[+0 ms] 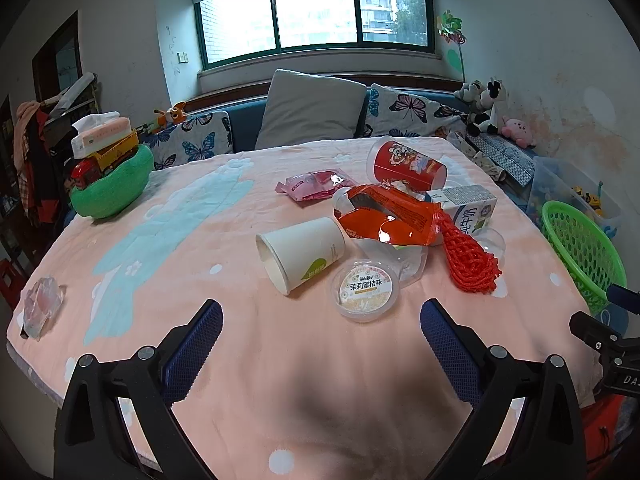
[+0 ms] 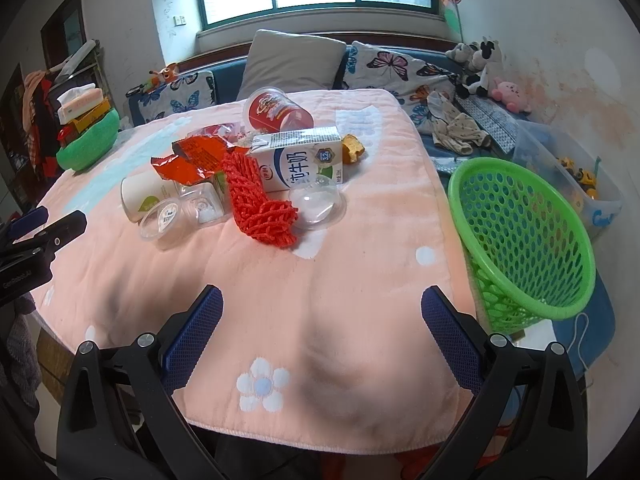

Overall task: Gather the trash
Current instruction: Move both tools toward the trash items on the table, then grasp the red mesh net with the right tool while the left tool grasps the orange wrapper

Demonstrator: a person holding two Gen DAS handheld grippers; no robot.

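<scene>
Left gripper (image 1: 320, 320) and right gripper (image 2: 322, 306) are hovering over the table (image 2: 360, 280), jaws wide apart, gripping nothing. Trash, including milk carton (image 2: 298, 160) and paper cup (image 1: 300, 252), is lying mid-table; green basket (image 2: 520, 240) is standing beside its right edge.

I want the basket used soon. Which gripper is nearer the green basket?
Right. The right gripper hovers open over the table edge beside the green basket; the left gripper, also open, sits farther across the table.

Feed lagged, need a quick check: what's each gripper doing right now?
Left gripper: open, holding nothing, above the table.
Right gripper: open, holding nothing.
</scene>
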